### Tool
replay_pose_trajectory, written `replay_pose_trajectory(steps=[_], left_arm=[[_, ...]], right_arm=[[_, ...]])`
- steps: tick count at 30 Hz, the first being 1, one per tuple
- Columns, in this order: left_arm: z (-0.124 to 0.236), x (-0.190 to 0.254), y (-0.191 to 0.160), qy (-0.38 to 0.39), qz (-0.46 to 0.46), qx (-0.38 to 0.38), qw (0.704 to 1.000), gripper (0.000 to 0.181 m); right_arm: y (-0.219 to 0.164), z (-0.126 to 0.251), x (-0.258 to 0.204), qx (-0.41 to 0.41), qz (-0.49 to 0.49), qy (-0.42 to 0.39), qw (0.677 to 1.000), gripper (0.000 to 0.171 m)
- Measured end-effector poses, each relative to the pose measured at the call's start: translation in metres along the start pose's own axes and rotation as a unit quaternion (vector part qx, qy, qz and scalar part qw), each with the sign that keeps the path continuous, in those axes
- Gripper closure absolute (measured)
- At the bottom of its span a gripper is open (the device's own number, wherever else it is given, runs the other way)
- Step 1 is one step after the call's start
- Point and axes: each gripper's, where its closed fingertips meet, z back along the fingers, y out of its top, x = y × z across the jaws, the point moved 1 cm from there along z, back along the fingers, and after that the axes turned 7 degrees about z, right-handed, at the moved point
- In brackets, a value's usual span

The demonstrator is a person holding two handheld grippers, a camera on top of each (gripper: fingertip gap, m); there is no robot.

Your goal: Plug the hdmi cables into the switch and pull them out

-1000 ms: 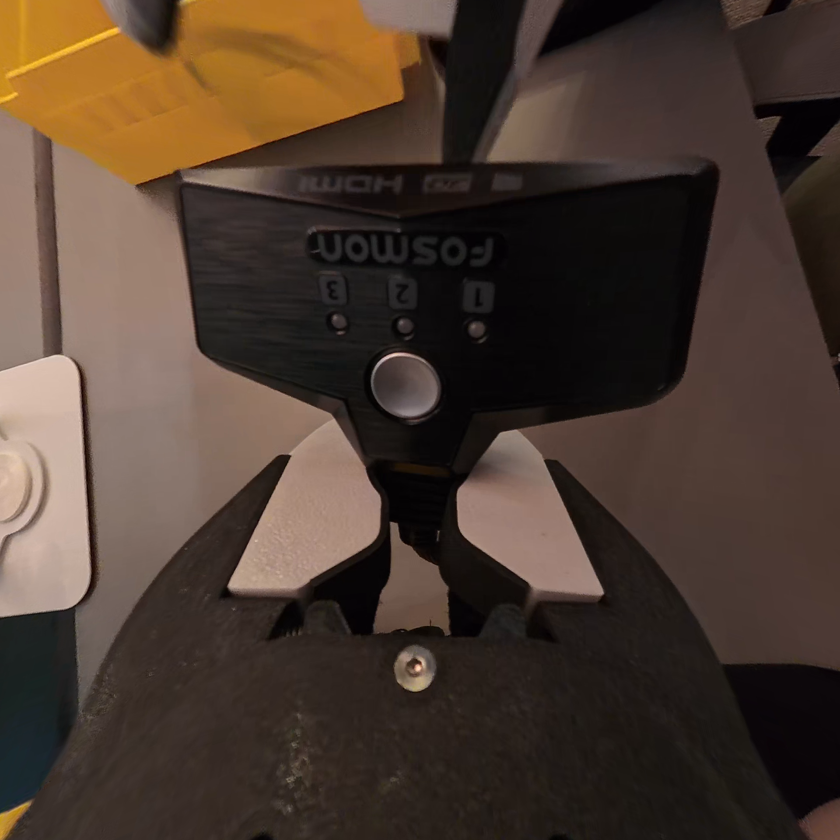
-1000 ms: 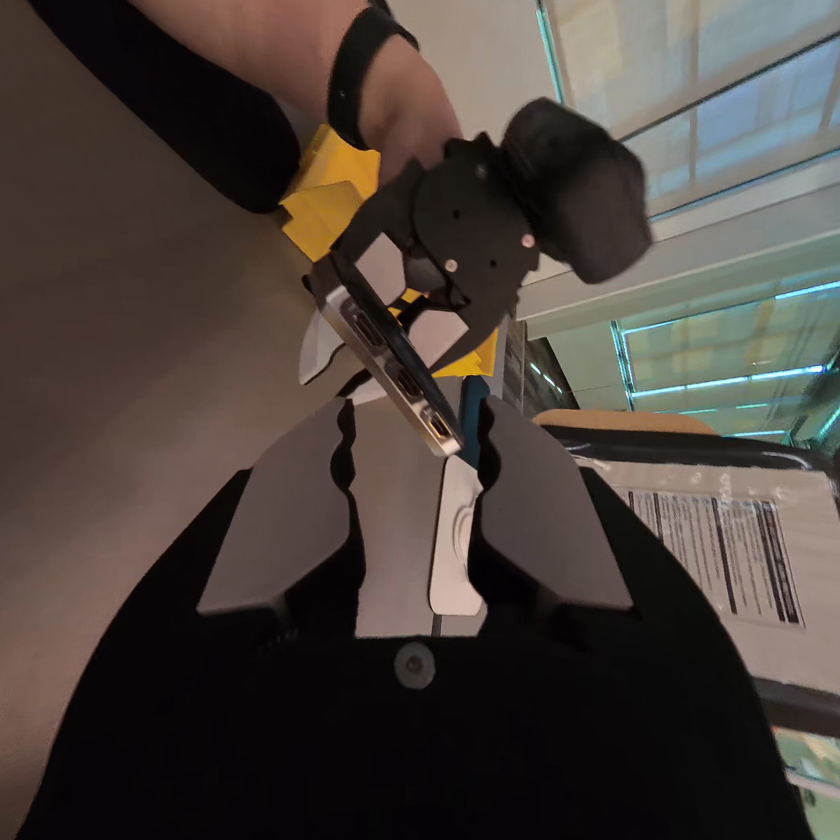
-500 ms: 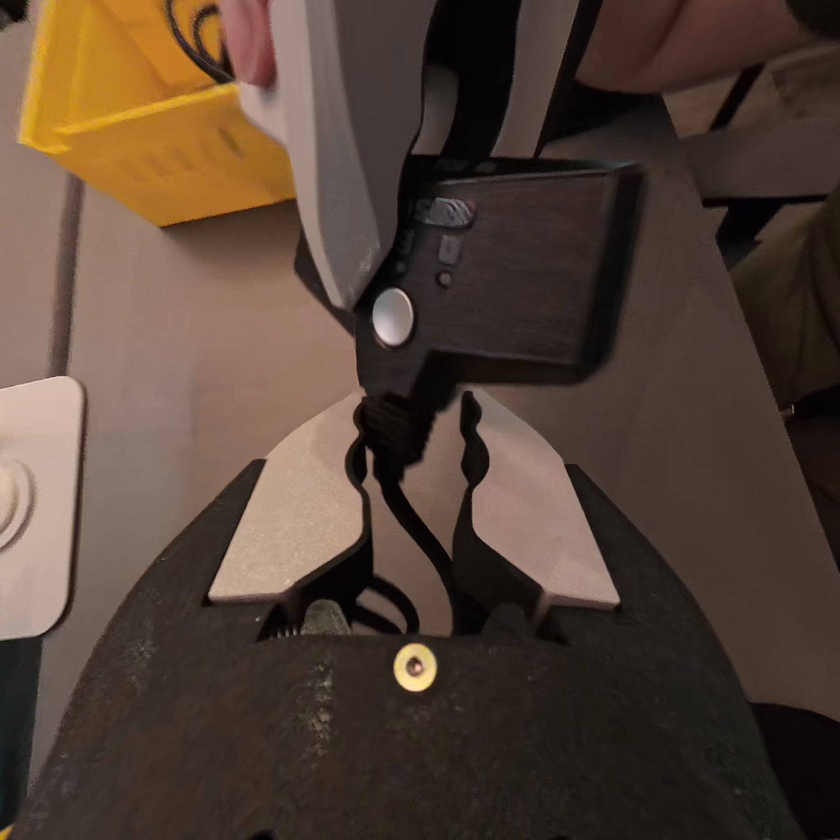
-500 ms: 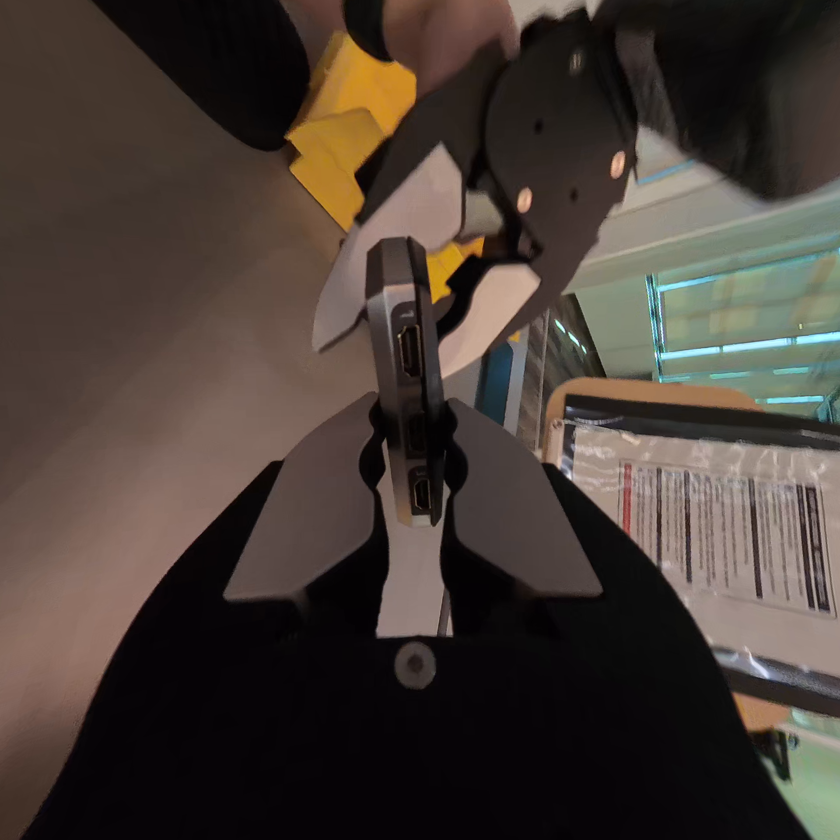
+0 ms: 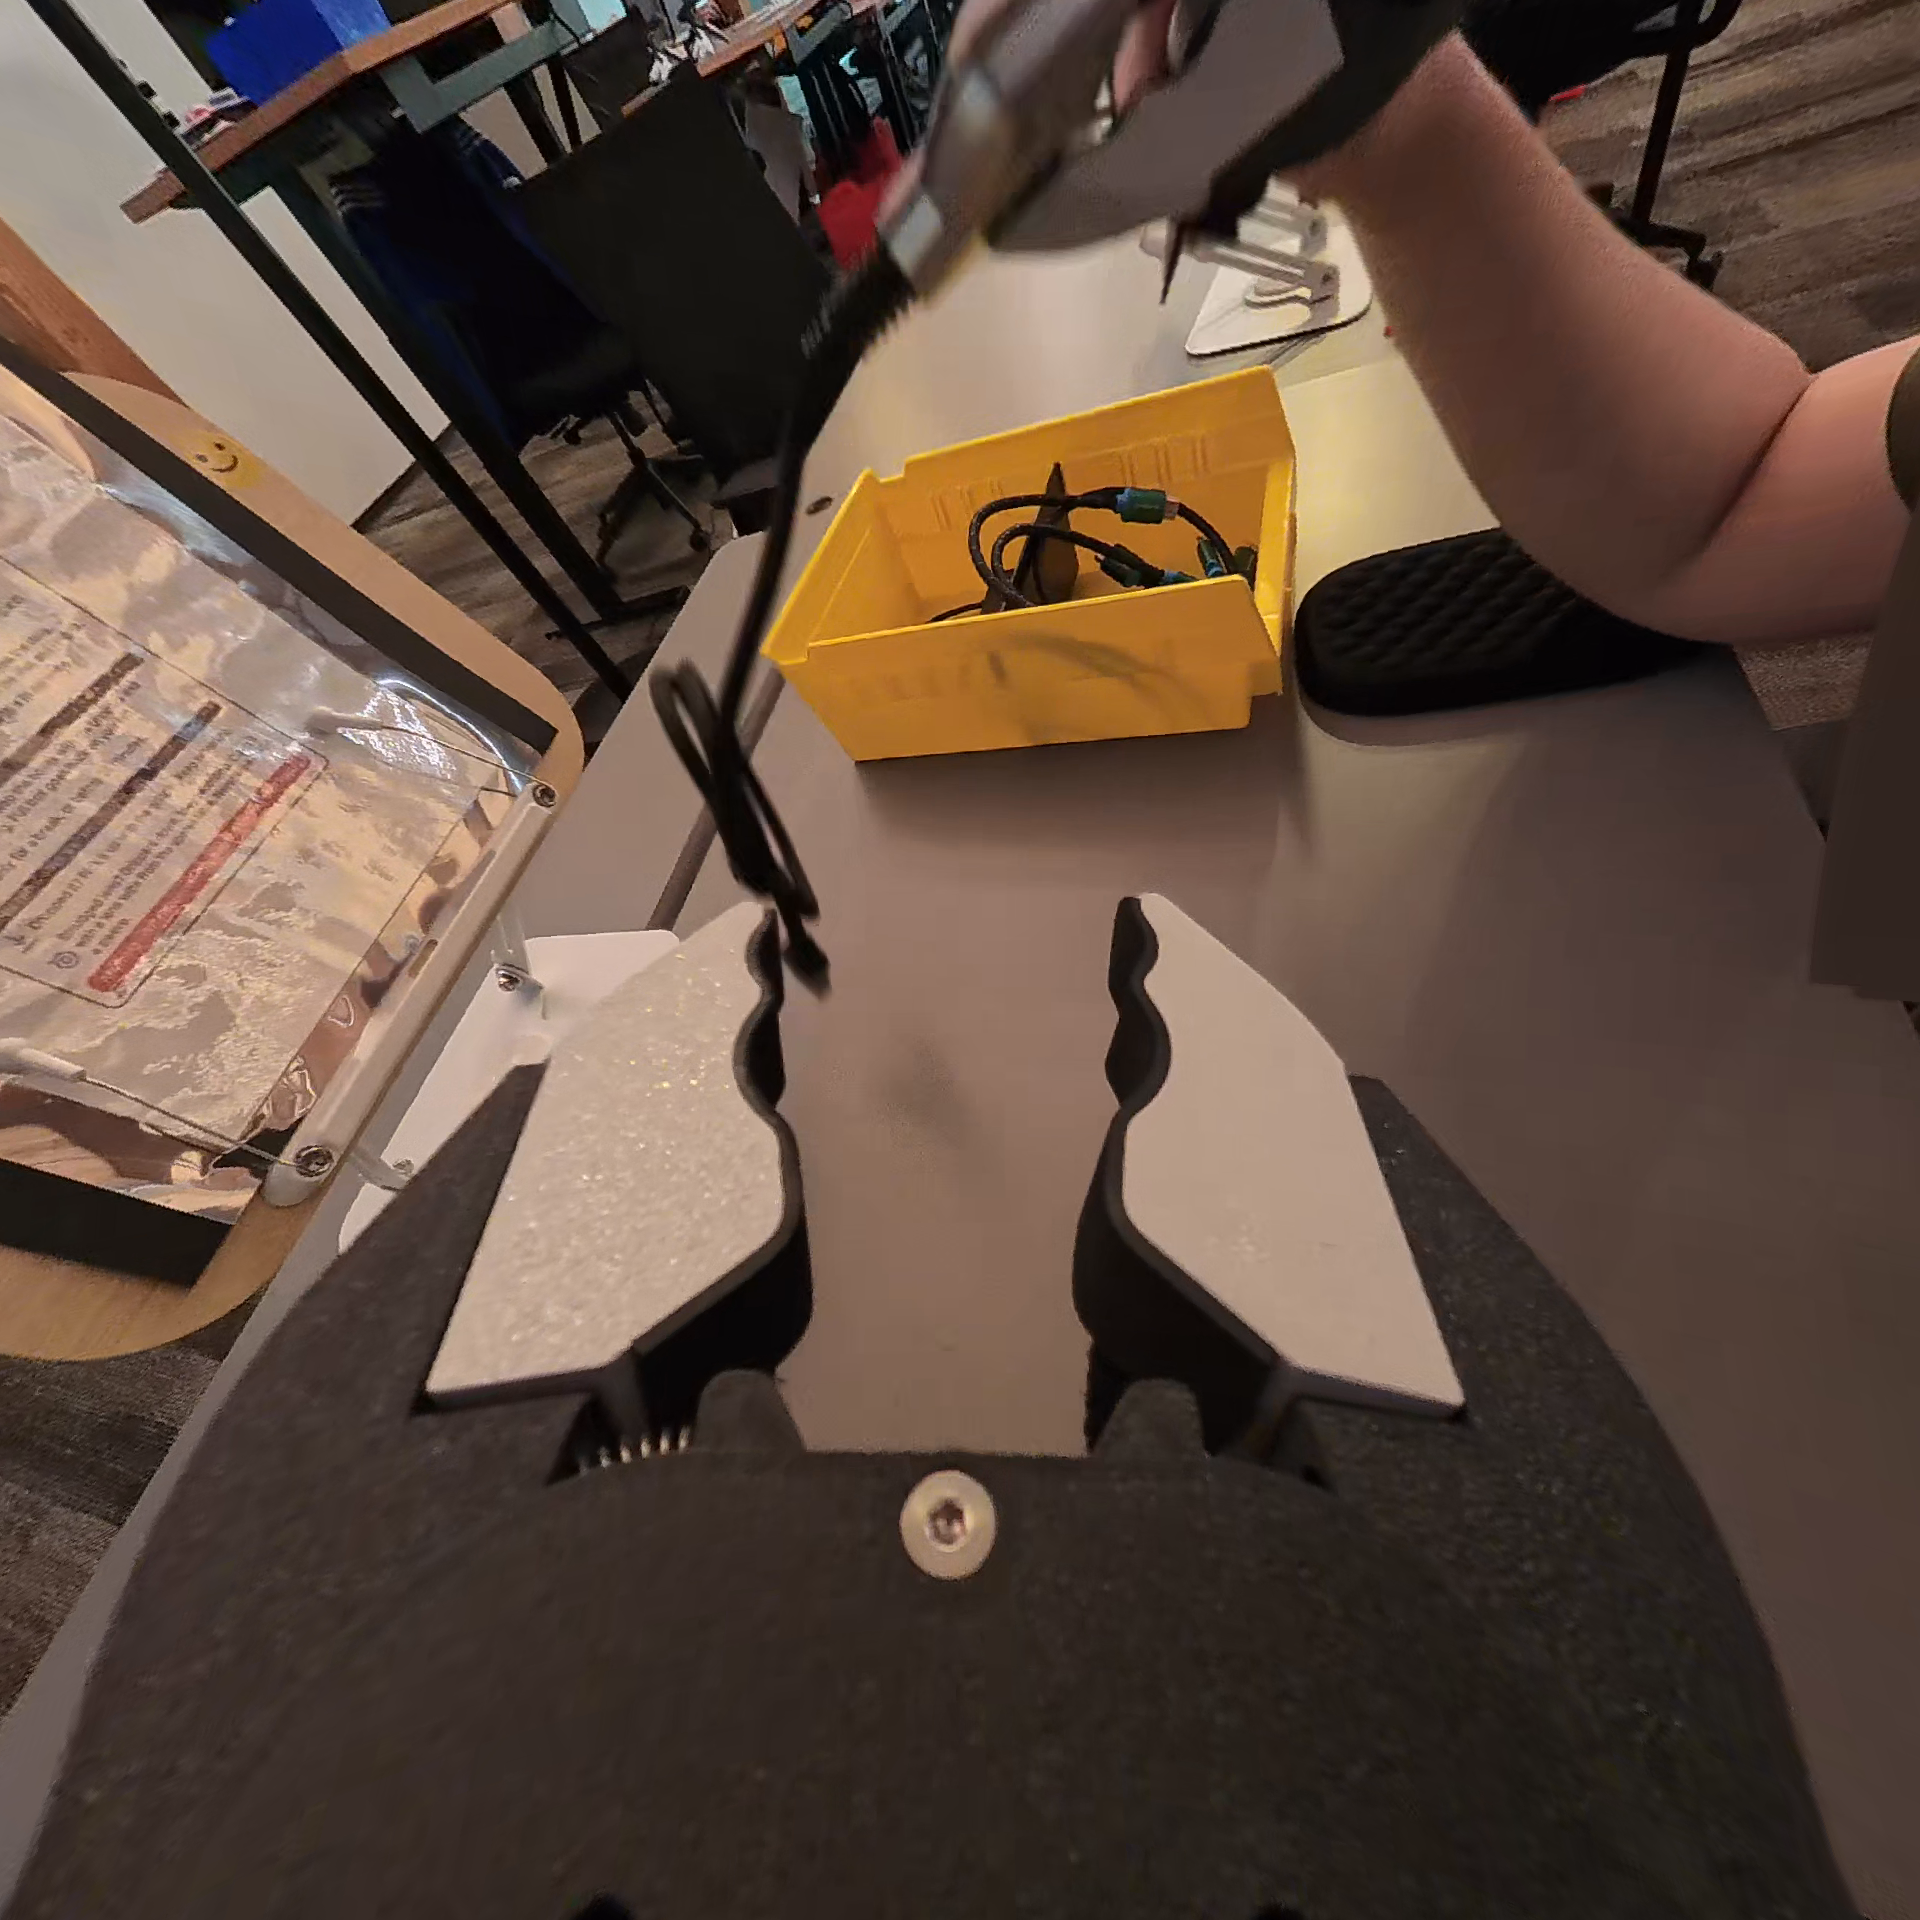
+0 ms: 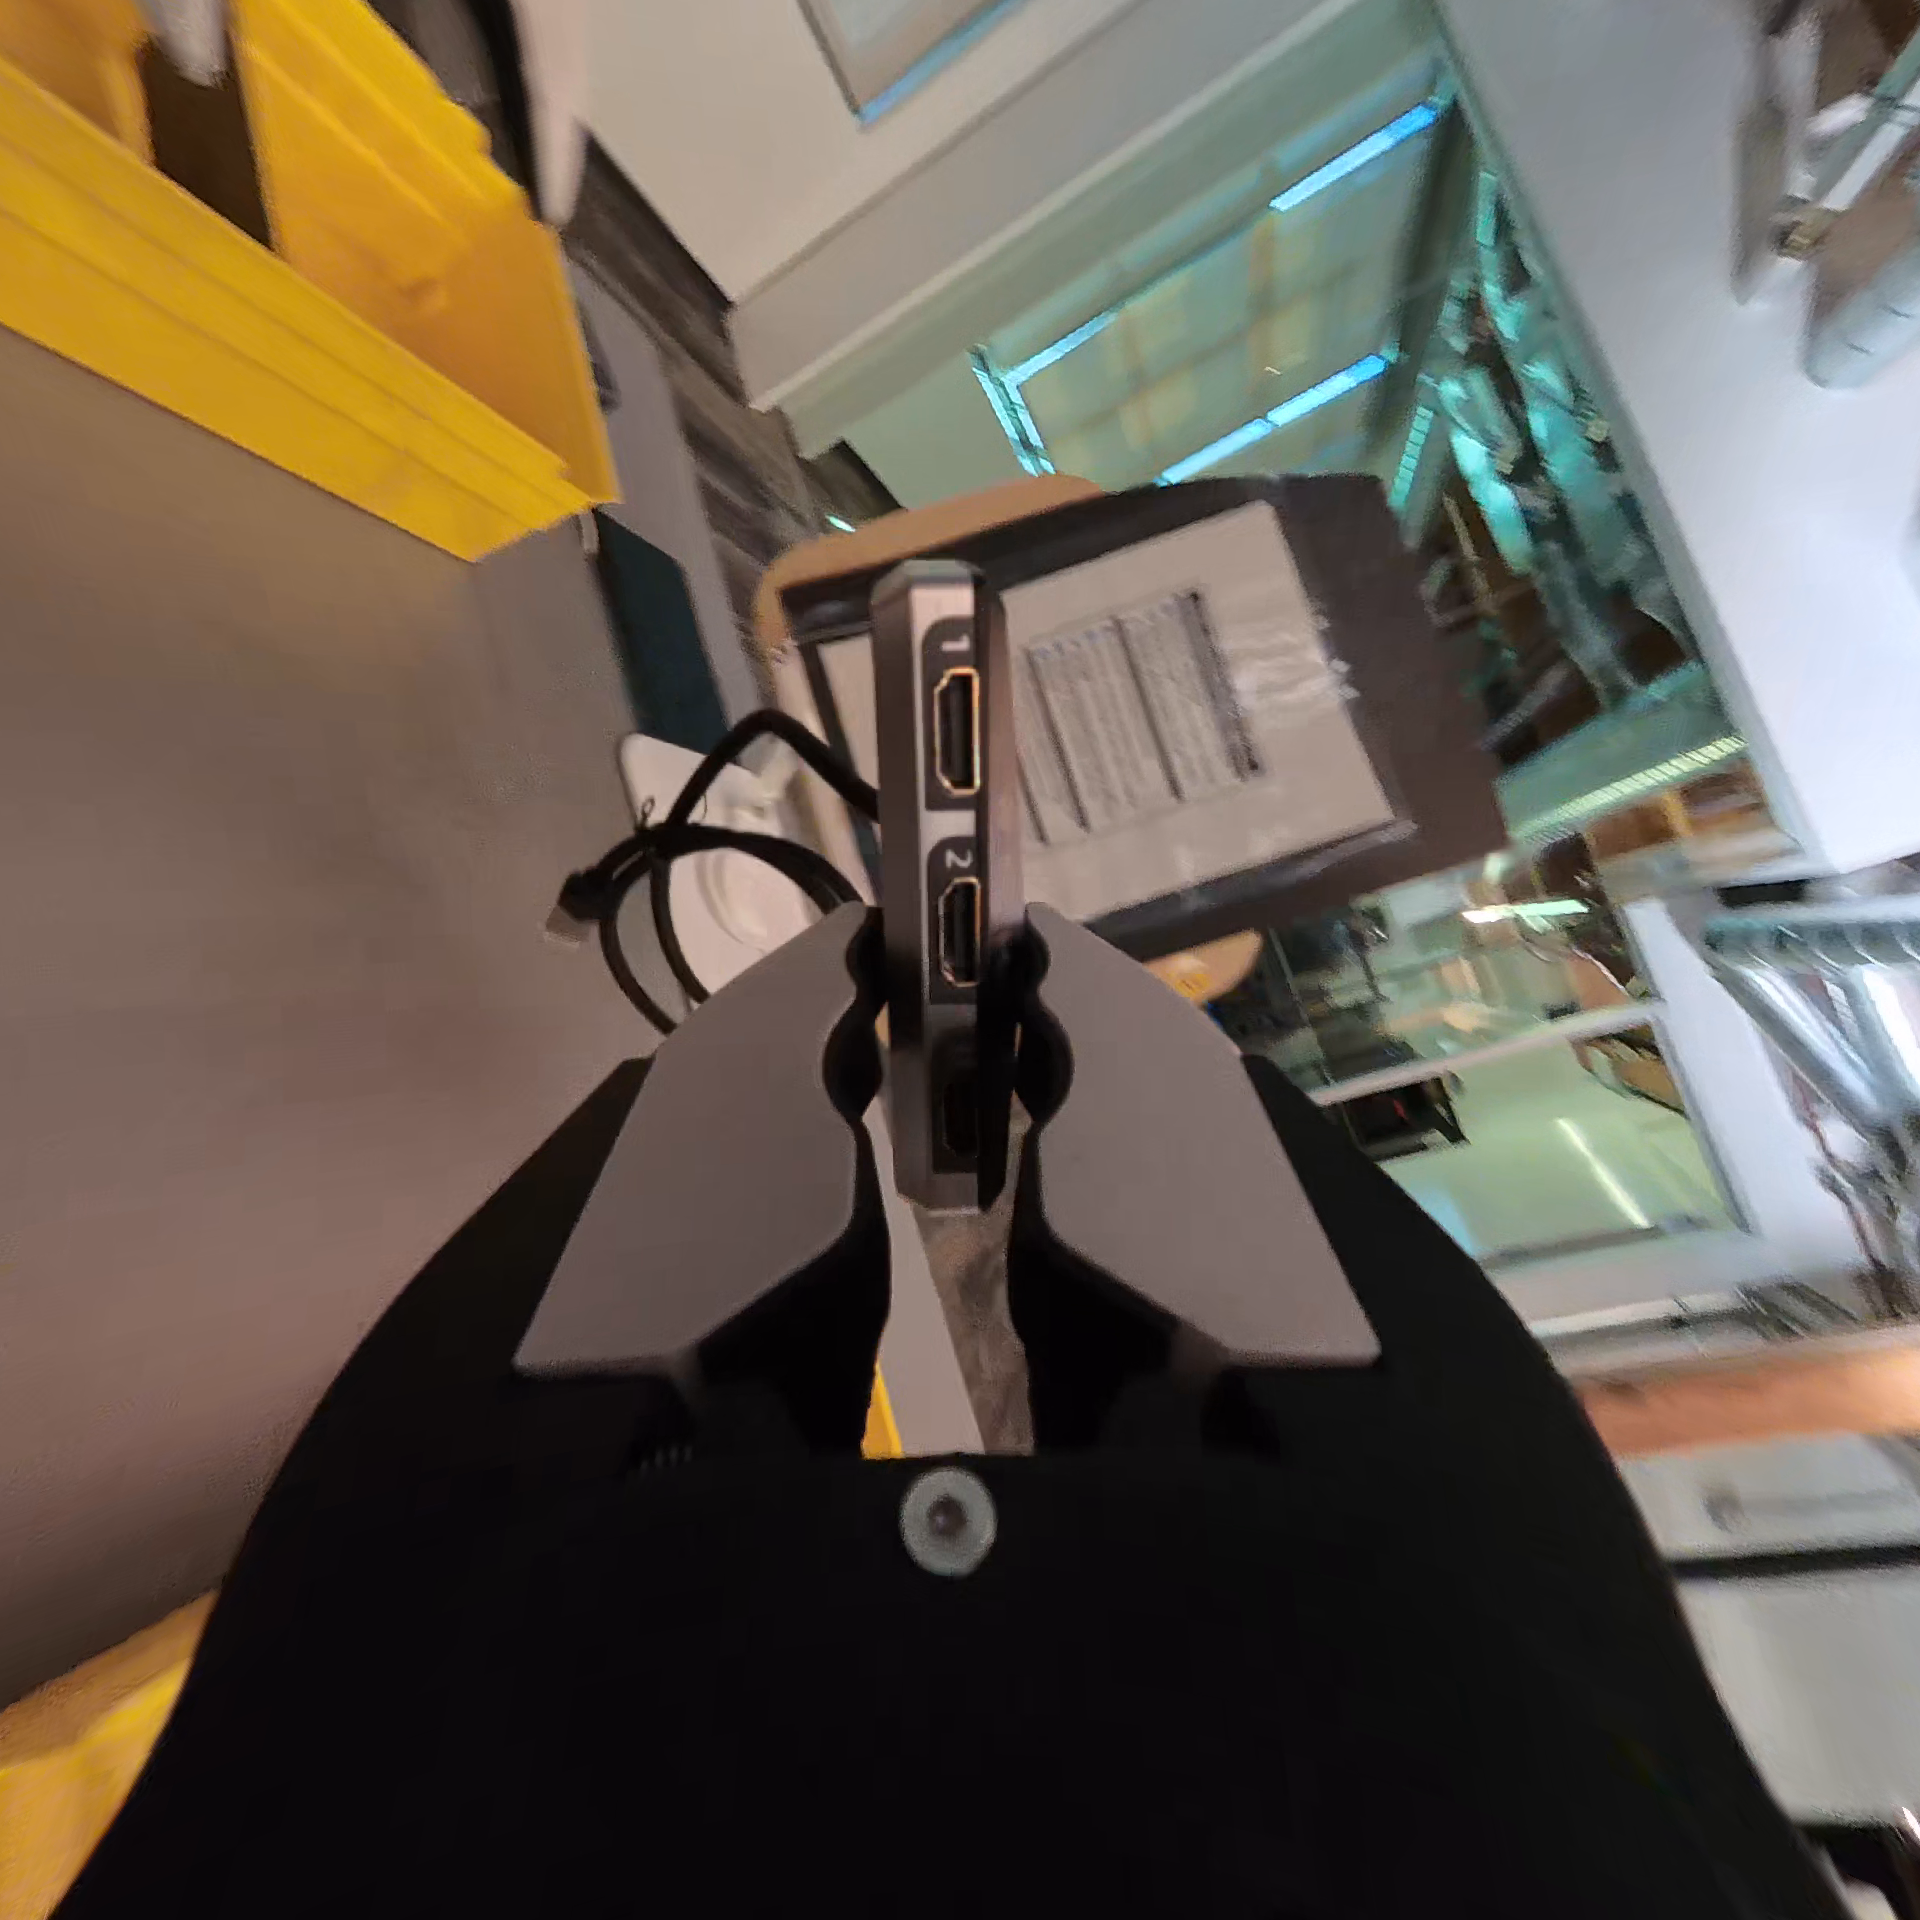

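The black HDMI switch (image 6: 951, 831) is clamped on edge between my right gripper's (image 6: 951, 920) fingers, with its row of three empty ports facing the camera. Its own black pigtail cable (image 6: 665, 883) hangs in loops to the left. In the left wrist view the switch (image 5: 977, 135) is blurred high above the table in the right gripper (image 5: 1153, 125), and the pigtail (image 5: 743, 790) dangles down to my left fingertip. My left gripper (image 5: 945, 914) is open and empty above the grey table (image 5: 1351, 935). Several black HDMI cables (image 5: 1091, 540) with teal plugs lie in a yellow bin (image 5: 1039, 675).
A person's bare forearm (image 5: 1558, 364) reaches in from the right above a black wrist rest (image 5: 1455, 623). A framed sign (image 5: 208, 831) on a white base (image 5: 582, 966) stands at the table's left edge. The yellow bin (image 6: 312, 312) fills the right view's upper left. Spacing between my two grippers at the tips: around 20 cm.
My left gripper let go of the switch's cable neck, opened wide and drew back. My right gripper closed on the switch's port edge and lifted it up and away.
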Motion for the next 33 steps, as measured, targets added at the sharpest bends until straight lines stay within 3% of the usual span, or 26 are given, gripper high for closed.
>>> replay_pose_trajectory(steps=[6,14,24,30,33], left_arm=[[-0.014,0.004,-0.016,-0.004,-0.018,-0.047,0.999,0.122],[-0.029,0.01,-0.034,-0.01,-0.033,-0.098,0.995,0.123],[-0.032,0.015,-0.036,-0.017,-0.039,-0.104,0.994,0.125],[-0.037,0.016,-0.042,-0.023,-0.039,-0.116,0.992,0.127],[-0.039,0.017,-0.044,-0.025,-0.04,-0.122,0.991,0.127]], right_arm=[[-0.037,0.057,0.052,-0.075,-0.012,-0.113,0.991,0.148],[-0.084,0.105,0.065,-0.102,-0.106,-0.115,0.982,0.148],[-0.212,0.052,0.021,-0.12,-0.331,-0.026,0.936,0.148],[-0.25,0.022,-0.023,-0.169,-0.405,0.05,0.897,0.148],[-0.26,0.011,-0.048,-0.19,-0.457,0.101,0.863,0.149]])
